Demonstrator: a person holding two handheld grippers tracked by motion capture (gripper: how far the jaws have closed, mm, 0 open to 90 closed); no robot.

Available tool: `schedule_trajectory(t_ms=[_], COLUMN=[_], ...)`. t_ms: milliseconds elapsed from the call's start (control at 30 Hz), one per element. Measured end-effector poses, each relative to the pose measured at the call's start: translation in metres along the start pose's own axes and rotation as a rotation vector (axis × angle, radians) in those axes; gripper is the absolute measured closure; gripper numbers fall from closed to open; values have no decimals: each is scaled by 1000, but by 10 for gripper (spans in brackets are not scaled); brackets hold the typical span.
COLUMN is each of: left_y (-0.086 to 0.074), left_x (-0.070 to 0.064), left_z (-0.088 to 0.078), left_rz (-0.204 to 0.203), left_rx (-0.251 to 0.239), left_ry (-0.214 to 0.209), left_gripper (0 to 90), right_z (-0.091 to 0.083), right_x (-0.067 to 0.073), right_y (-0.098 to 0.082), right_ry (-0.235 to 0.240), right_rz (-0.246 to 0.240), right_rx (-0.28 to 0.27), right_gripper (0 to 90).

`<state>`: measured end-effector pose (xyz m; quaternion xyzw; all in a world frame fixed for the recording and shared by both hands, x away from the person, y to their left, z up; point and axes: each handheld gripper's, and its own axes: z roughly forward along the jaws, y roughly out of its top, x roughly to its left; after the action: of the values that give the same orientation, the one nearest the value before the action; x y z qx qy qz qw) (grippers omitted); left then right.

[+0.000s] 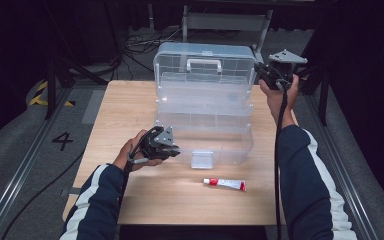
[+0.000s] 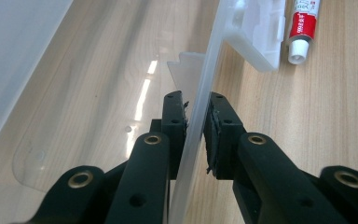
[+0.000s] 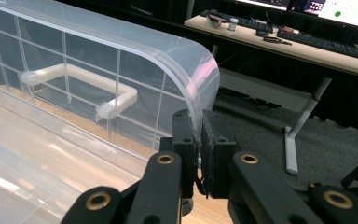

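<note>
Gripping lid (image 3: 121,56) rim, right tool (image 3: 198,140)

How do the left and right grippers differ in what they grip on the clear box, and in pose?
The left gripper clamps the front wall of the clear box, low near the table; the right gripper clamps the raised lid at its upper corner, held high. Left lies roughly level; right is lifted. Both are shut on thin clear plastic.

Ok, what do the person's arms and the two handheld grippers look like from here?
Both sleeves are dark navy with a white stripe down each arm. The left gripper and the right gripper are black, each topped by a grey three-cornered plate and trailing a black cable. Up close, their black fingers carry brass-coloured rivets and worn dark pads.
</note>
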<state>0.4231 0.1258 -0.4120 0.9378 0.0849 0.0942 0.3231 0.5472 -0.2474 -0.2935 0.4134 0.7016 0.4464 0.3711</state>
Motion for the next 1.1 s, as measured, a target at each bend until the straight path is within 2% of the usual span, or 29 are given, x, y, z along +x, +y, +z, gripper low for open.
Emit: schedule_trajectory(t_ms=[367, 733, 1100], left_y=[-2, -4, -4], left_x=[-1, -1, -1], left_z=[0, 0, 1], left_rz=[-1, 4, -1], left_rx=[-18, -35, -41], left_ry=[11, 6, 9], left_gripper=[793, 794, 791], right_z=[10, 18, 23], right_x=[-5, -8, -11], right_y=[2, 5, 7], right_ry=[15, 22, 31], right_rz=[18, 0, 16], right_rx=[7, 33, 44], right_gripper=[849, 843, 843])
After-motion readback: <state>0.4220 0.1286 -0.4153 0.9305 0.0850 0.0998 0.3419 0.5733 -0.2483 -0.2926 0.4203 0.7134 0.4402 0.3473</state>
